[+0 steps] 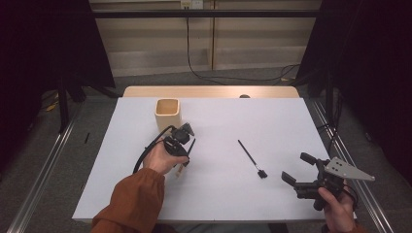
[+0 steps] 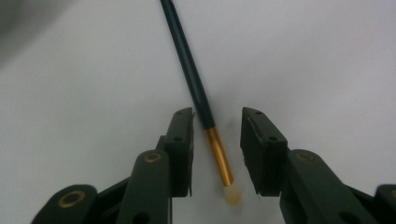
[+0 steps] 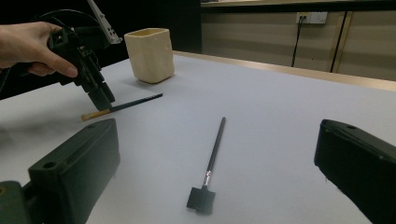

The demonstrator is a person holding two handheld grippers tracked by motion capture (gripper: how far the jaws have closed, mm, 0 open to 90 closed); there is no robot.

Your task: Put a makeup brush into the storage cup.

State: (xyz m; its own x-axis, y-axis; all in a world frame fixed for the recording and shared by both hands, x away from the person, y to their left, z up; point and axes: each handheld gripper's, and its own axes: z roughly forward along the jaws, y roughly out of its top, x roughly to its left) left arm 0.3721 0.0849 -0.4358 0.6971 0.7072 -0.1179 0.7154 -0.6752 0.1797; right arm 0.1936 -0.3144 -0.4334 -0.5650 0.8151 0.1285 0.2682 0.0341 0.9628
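Thin brush [image 2: 201,98] flat on white table [image 1: 272,121], near cup [image 1: 168,114]. Left gripper [image 2: 216,140] jaws straddle gold ferrule [image 2: 219,156], not pinching yet. Looks light, stiff, rolls easy; grab ferrule, spare soft tip.

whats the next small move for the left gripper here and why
Probably close the left gripper the rest of the way: the gold-ferruled brush lies on the table between its jaws, with gaps on both sides, so the pads are not pressing on it yet.
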